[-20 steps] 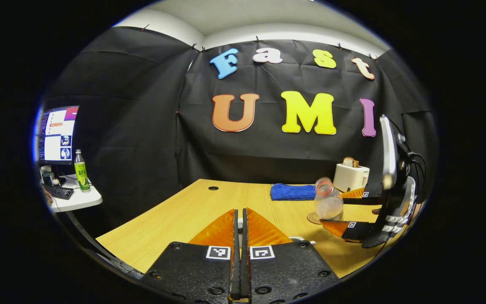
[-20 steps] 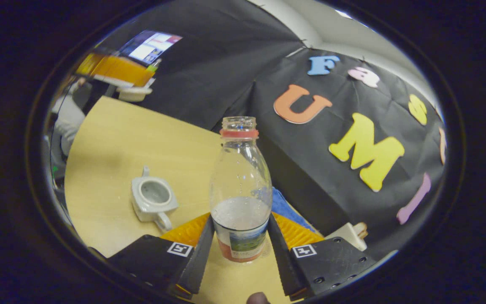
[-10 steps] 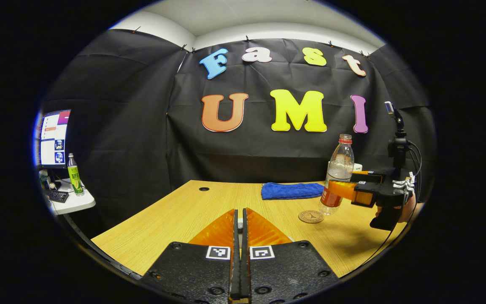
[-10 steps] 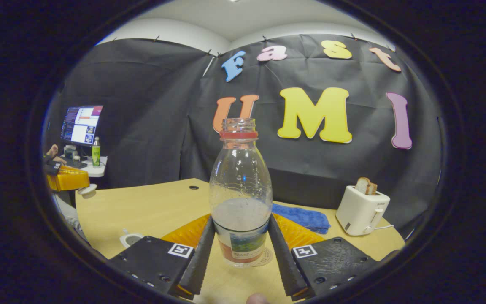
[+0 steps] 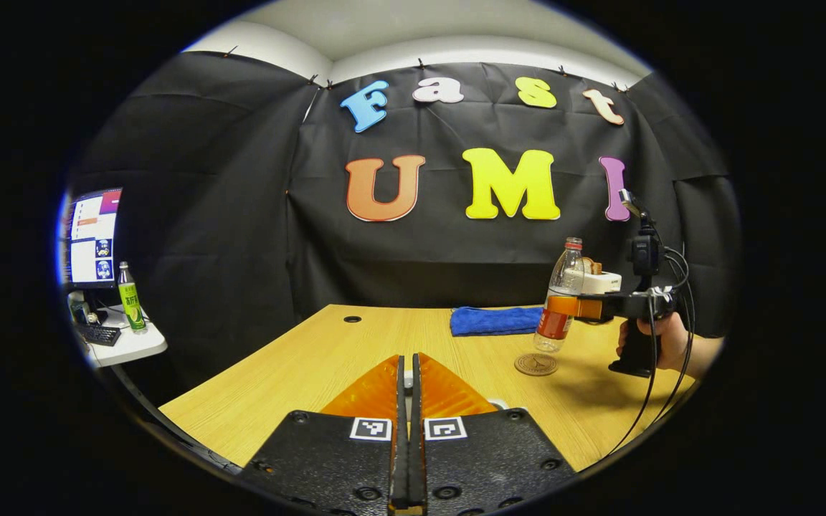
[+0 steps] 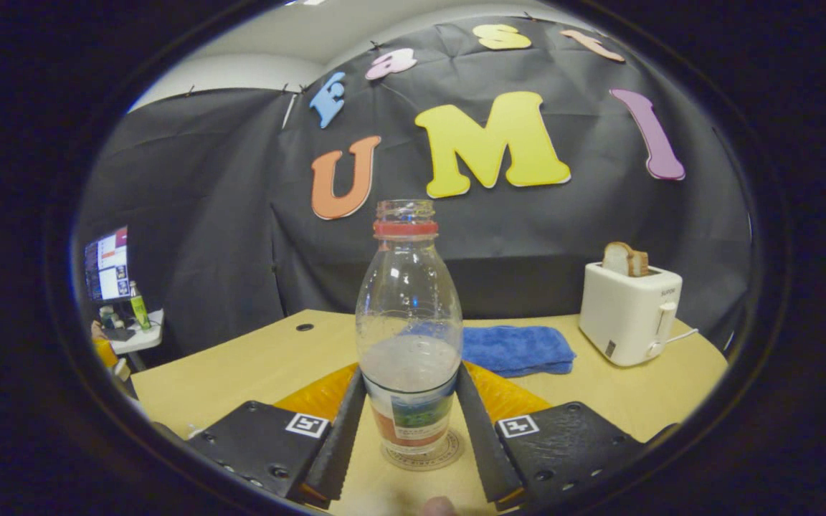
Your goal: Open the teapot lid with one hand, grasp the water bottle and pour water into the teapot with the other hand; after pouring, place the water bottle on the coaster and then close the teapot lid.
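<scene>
R gripper [image 6: 409,423]: we see both fingers pressed on the lower sides of the water bottle [image 6: 409,337], one each side at label height; firm clamp.
Water bottle: clear plastic, cap off, red neck ring, upright. Part full; water line sits just above the label. In the left gripper view we see the same bottle [image 5: 560,304] tilted a little, held at its label band, base above the coaster.
Coaster [image 6: 421,453]: round, brown, w/ a printed motif; flat on the table right under the bottle base. In the left gripper view the coaster [image 5: 535,364] lies apart from the base, w/ a gap between; whether they touch in the right gripper view we can't tell.
R gripper, far view [image 5: 574,307]: a hand [image 5: 660,337] grips its handle, cables trailing down.
L gripper [image 5: 406,401]: fingers closed flat against each other. A small pale bit shows between the tips; we can't tell what it is.
Teapot: a white sliver [image 5: 499,405] peeks past the L gripper body near the table edge; prob. the pot, not sure.
Table [image 6: 269,358]: light wood, grommet hole toward the back.
Blue cloth [image 6: 517,349]: folded, behind the bottle, near the wall.
Toaster [image 6: 628,312]: white, bread slice up in the slot, right of the cloth.
Side desk [image 5: 122,340]: monitor, keyboard, green drink bottle [image 5: 128,295], far left.
</scene>
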